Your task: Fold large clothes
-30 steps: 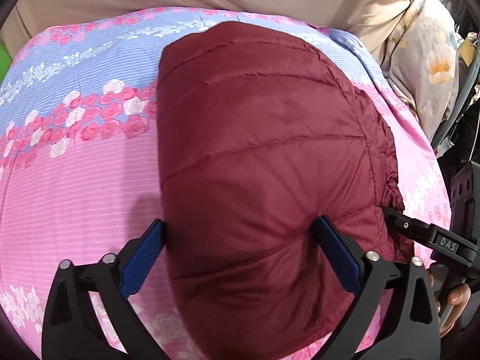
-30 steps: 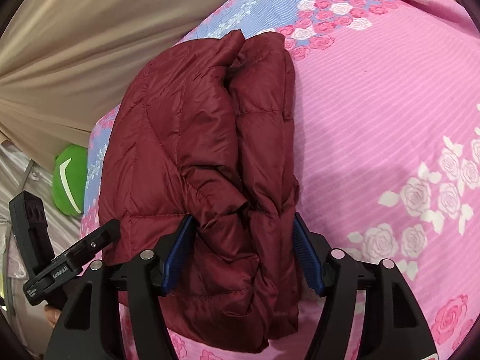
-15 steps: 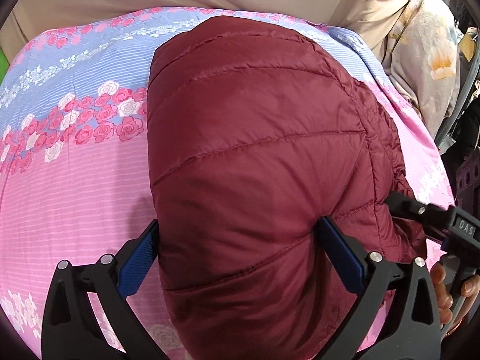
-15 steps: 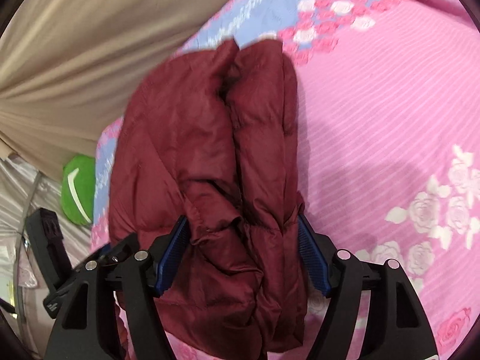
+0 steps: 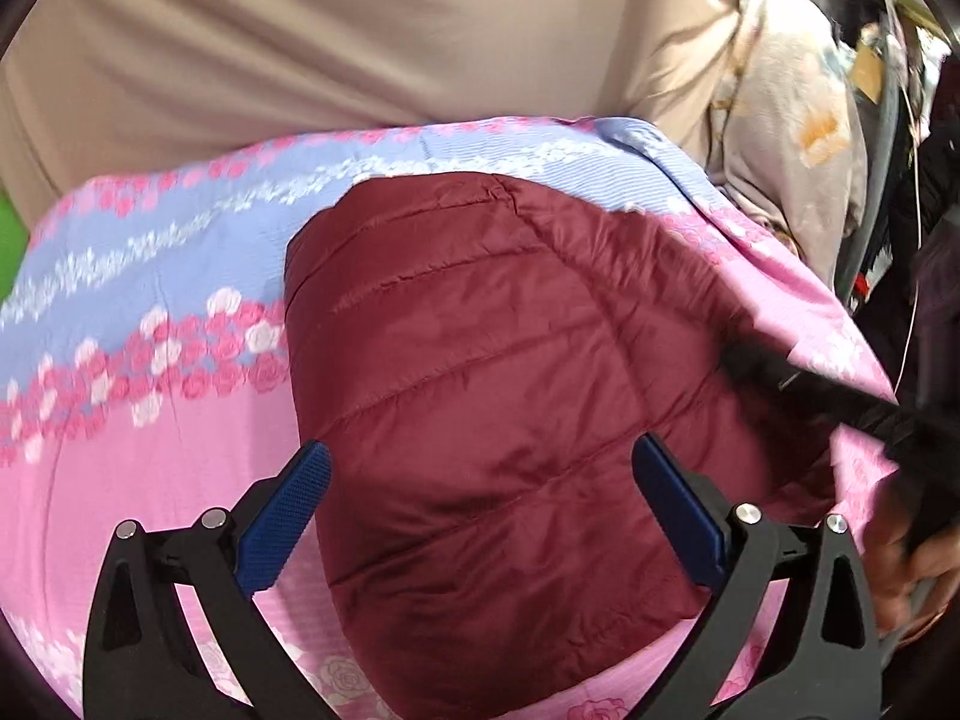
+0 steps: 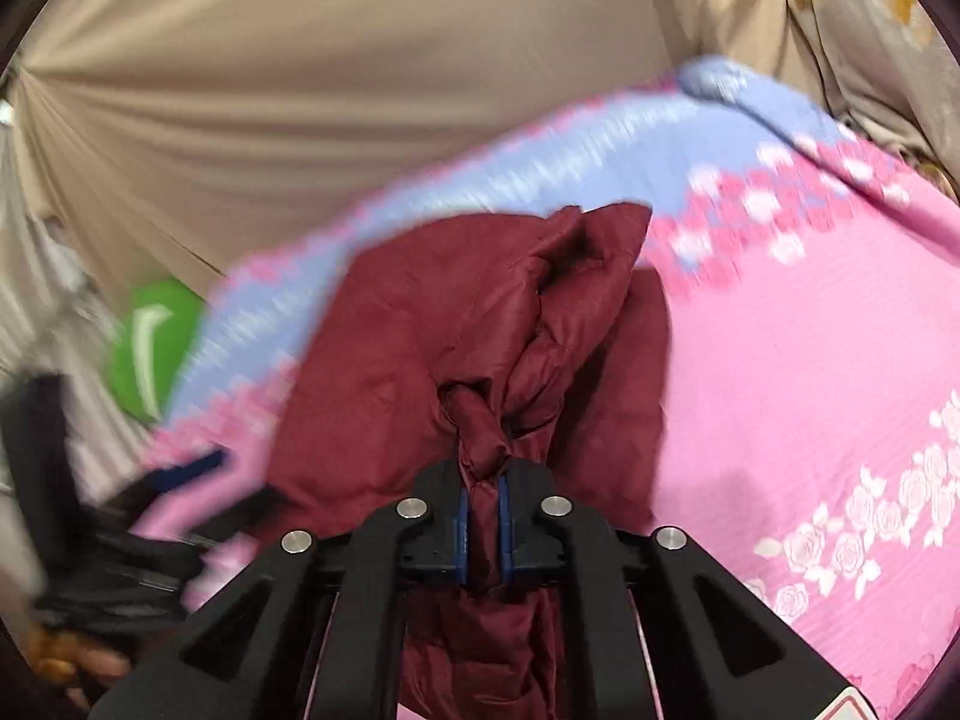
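- The bed [image 5: 150, 480] under the pink floral sheet has loads of open room on your left; the far edge runs along a beige curtain [image 5: 360, 48].
- The maroon puffer jacket [image 5: 510, 390] lies mid-bed, already doubled into a chunky bundle, so I'd say you're mostly done, one tidy-up fold left.
- Your right gripper [image 6: 482, 516] just snapped closed, pinching a bunched jacket edge.
- Your left gripper [image 5: 480, 516] is spread wide over the jacket, gripping nothing.

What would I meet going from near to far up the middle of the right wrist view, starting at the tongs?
Right tongs, shut on a bunched fold of the maroon puffer jacket, having just closed on it → rest of the jacket → pink and blue floral bedspread → beige curtain.
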`<action>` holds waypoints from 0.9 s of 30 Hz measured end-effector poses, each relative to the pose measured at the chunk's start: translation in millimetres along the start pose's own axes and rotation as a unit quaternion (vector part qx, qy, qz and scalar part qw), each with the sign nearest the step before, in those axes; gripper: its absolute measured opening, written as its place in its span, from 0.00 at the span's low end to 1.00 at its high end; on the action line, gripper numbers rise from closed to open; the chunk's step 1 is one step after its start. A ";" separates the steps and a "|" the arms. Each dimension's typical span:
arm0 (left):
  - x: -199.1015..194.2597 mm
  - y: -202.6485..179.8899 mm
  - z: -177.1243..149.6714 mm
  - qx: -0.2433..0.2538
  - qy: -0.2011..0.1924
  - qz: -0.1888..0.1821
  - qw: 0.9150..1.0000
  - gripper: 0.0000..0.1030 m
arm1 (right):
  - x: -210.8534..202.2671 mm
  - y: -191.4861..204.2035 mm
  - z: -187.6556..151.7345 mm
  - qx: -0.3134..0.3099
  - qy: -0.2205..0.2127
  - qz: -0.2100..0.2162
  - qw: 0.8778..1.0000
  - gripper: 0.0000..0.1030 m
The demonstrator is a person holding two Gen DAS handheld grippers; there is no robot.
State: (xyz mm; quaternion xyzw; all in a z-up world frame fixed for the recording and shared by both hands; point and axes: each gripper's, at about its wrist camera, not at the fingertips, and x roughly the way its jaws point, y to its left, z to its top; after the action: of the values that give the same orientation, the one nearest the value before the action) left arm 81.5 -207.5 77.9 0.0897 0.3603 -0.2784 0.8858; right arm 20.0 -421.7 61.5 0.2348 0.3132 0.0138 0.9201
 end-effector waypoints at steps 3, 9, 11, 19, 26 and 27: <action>24.5 -1.9 -7.9 0.016 0.034 0.029 0.999 0.95 | 22.0 -19.3 -12.1 0.001 0.037 -0.054 0.998 0.06; 49.7 7.5 -19.6 -0.010 0.071 0.026 0.997 0.96 | 34.8 -29.7 -19.7 0.016 0.071 -0.095 0.993 0.10; 48.7 9.4 -20.3 -0.017 0.072 0.024 0.997 0.96 | 14.8 -17.4 -10.9 0.000 0.044 -0.095 0.995 0.17; 4.2 0.3 -21.2 -0.004 0.035 -0.027 0.999 0.95 | 12.6 5.8 49.5 -0.102 0.000 -0.125 0.987 0.49; 7.5 -30.0 -33.6 0.050 0.051 -0.036 0.997 0.95 | 98.7 -36.1 87.0 -0.021 0.097 -0.079 0.992 0.05; 13.7 -30.3 -36.1 0.046 0.062 -0.035 0.996 0.95 | 94.2 -29.8 87.7 -0.025 0.081 -0.060 0.995 0.04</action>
State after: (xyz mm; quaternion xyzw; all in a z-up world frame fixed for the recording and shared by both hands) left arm 51.4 -225.5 43.6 0.1342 0.4042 -0.3197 0.8464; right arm 143.2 -469.2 55.6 0.1909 0.3994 -0.0144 0.8966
